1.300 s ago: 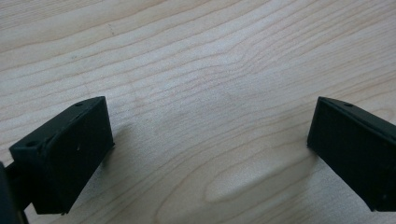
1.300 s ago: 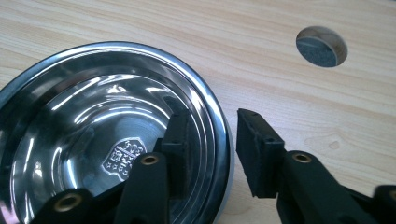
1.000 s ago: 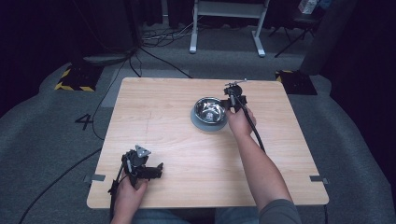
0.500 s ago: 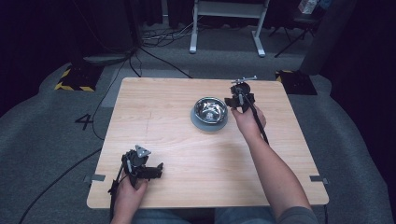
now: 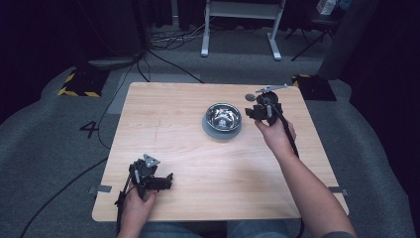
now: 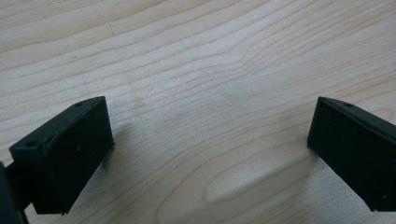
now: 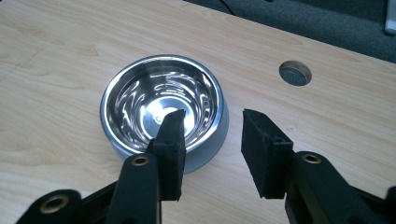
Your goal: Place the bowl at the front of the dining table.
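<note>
While the near-left corner of the counter [image 5: 163, 106] is scanned first, the left tongs [image 5: 166, 181] are seen resting low over bare wood, jaws spread wide, nothing between them. Toward centre-right, the steel bowl [image 5: 223, 118] is found upright and empty on the counter, well apart from the left tongs. Just to its right, the right tongs [image 5: 252, 111] are held above the rim, jaws parted, gripping nothing. The bowl is judged light, rigid and slick; a pinch across the rim wall is judged the surest hold, one jaw inside.
</note>
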{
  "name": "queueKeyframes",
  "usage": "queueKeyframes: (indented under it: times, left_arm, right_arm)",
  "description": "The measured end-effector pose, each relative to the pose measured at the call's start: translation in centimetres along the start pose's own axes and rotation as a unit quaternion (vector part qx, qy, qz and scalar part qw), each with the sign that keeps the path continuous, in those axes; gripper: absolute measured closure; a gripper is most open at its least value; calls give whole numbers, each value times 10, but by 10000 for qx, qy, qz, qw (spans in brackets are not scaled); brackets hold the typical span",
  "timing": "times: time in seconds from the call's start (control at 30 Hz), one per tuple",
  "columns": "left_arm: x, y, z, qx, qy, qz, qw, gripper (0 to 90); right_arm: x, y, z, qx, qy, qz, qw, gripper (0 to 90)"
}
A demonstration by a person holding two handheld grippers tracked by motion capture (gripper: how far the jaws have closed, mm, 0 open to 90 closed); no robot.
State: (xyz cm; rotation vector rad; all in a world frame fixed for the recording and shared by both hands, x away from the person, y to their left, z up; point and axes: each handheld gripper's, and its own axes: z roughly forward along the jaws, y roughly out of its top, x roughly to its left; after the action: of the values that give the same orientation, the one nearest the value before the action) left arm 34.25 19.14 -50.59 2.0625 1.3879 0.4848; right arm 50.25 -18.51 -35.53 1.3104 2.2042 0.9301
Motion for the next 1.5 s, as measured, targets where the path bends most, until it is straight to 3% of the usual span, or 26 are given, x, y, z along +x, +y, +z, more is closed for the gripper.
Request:
queueKeyframes:
  times: [0.33, 0.73, 1.1, 1.33, 1.5]
  left_arm:
    - [0, 1, 1, -10, 2, -6, 10000, 2]
    - [0, 1, 1, -11, 4, -16, 10000, 2]
    - [0, 1, 1, -2, 4, 11, 10000, 2]
    - [0, 2, 2, -11, 0, -1, 10000, 2]
    - [0, 2, 2, -9, 0, 1, 10000, 2]
  right_arm:
    - [-6, -24, -33, -60, 118, -85, 9999, 592]
    - [-22, -57, -61, -110, 204, 42, 9997, 587]
    - [-34, -91, -75, -28, 294, 248, 9993, 582]
    - [-42, -114, -82, -3, 176, 140, 9997, 566]
    - [-49, -131, -83, 71, 225, 188, 9995, 559]
